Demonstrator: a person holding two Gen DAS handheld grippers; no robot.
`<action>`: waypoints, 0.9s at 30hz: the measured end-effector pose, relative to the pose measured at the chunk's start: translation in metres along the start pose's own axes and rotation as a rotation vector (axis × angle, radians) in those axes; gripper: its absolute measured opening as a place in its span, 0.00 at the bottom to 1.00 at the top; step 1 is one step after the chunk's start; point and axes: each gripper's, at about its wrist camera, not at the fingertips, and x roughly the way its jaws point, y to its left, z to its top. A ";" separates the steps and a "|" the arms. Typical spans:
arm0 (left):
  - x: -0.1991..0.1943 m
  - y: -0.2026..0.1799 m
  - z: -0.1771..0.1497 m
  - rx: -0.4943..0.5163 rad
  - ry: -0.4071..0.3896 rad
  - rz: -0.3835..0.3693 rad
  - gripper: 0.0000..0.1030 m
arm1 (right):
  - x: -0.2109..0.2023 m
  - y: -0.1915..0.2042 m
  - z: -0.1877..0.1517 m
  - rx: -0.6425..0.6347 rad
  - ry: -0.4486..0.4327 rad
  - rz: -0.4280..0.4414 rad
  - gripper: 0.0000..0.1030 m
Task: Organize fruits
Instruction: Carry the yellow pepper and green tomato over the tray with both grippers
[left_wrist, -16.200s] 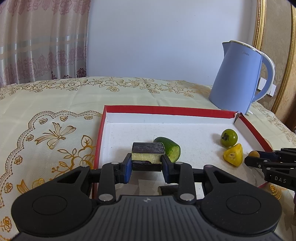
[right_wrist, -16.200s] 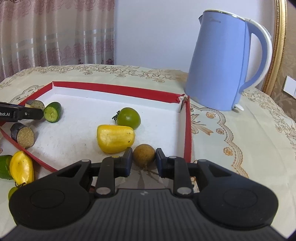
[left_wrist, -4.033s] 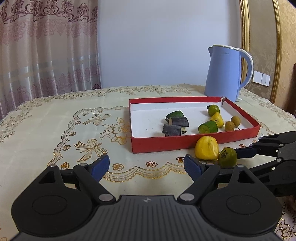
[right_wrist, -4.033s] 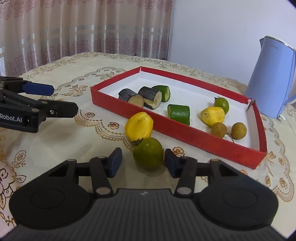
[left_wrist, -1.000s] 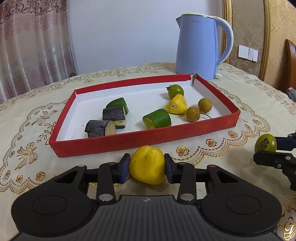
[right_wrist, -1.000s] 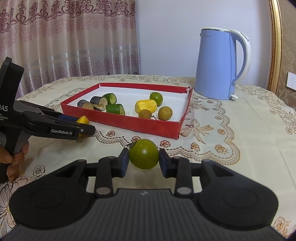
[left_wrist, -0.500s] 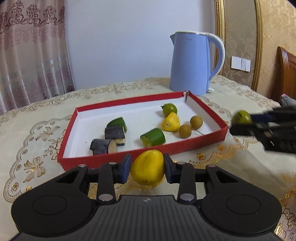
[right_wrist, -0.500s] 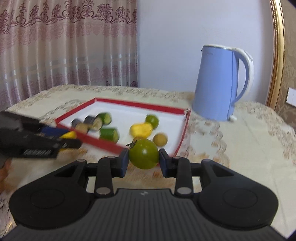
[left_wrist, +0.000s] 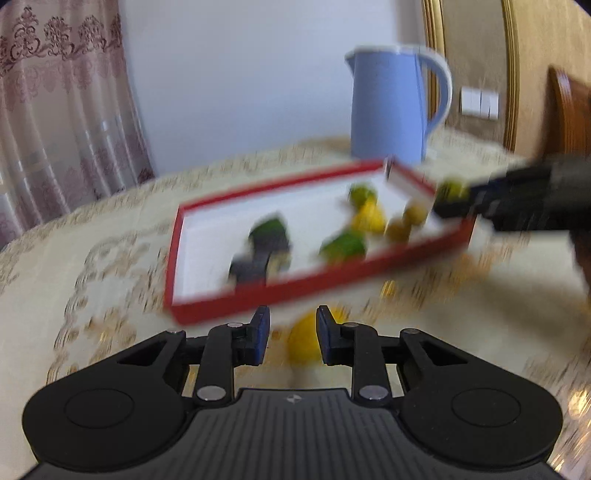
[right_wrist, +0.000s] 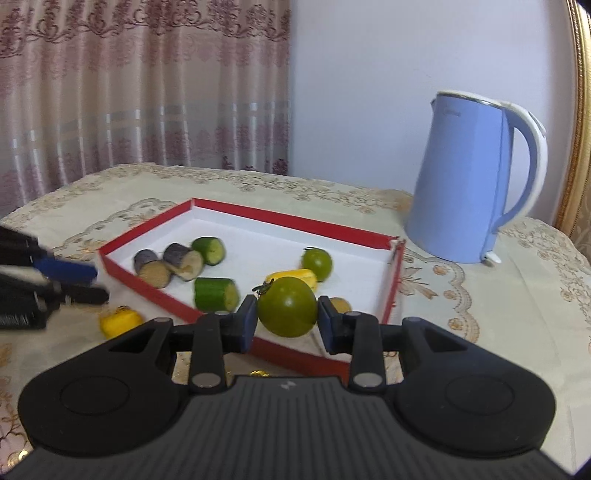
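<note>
Over the near wall of the red box (right_wrist: 155, 291), fingers of the right gripper (right_wrist: 287, 314) grasp a green tomato (right_wrist: 284, 306); at its 9 o'clock, a yellow fruit (right_wrist: 120, 320) lies on the worktop (right_wrist: 480, 332), outside the box, beneath the left gripper (right_wrist: 99, 284), whose fingers are clenched on nothing; judged two pieces left to box.

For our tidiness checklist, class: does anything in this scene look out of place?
Yes. A yellow fruit lies on the tablecloth outside the red tray, just below the left gripper, whose jaws are shut on nothing. The tray's far right corner also gapes open.
</note>
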 end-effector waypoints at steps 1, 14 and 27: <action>0.003 0.003 -0.003 -0.009 0.009 0.005 0.25 | 0.000 0.001 -0.002 0.001 0.002 0.001 0.31; 0.030 -0.020 -0.006 -0.008 0.033 -0.033 0.91 | -0.009 0.003 -0.009 -0.004 0.013 0.012 0.31; 0.032 -0.008 -0.006 -0.080 0.040 -0.034 0.38 | -0.005 0.004 -0.015 0.003 0.029 0.019 0.31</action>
